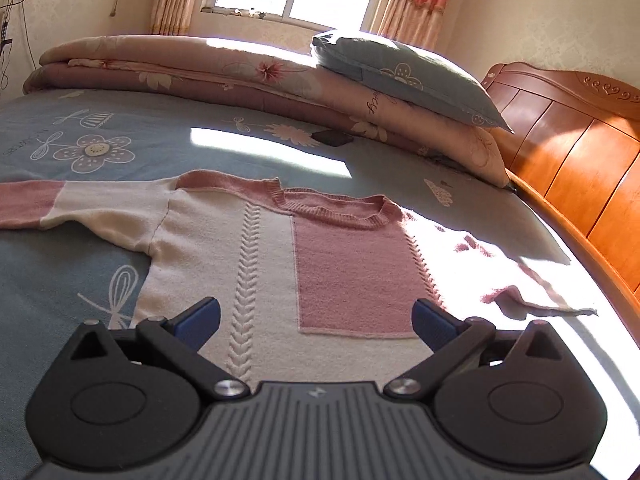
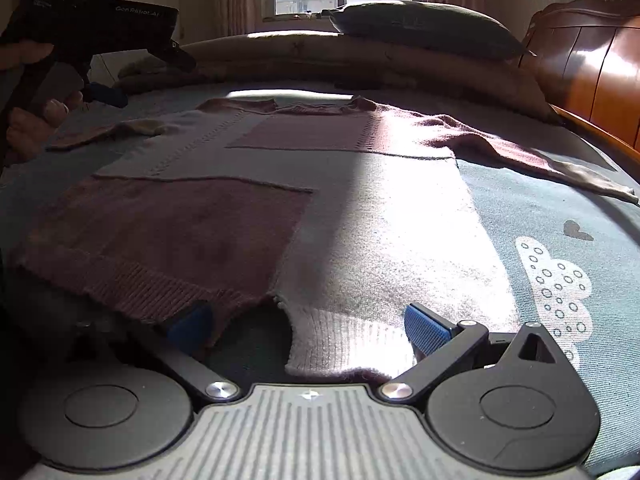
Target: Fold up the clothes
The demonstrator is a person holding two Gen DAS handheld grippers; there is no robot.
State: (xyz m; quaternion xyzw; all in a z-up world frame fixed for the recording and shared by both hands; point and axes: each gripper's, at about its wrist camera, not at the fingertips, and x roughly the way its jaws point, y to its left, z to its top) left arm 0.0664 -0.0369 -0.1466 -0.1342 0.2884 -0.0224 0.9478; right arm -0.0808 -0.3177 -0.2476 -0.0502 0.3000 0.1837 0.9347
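A pink and cream knit sweater (image 1: pixel 256 248) lies flat, front up, on the blue bedsheet (image 1: pixel 60 264), sleeves spread to both sides. My left gripper (image 1: pixel 316 320) is open and empty, hovering over the sweater's chest. In the right wrist view the sweater (image 2: pixel 360 216) stretches away with its ribbed hem nearest. My right gripper (image 2: pixel 308 326) is open at the hem, which lies between the jaws. The left gripper (image 2: pixel 108 94) shows at the far left above the left sleeve.
A folded floral quilt (image 1: pixel 208 72) with a blue pillow (image 1: pixel 404 76) on it lies along the far side of the bed. A wooden headboard (image 1: pixel 568 152) stands at the right. A small dark object (image 1: pixel 332 138) lies on the sheet beyond the collar.
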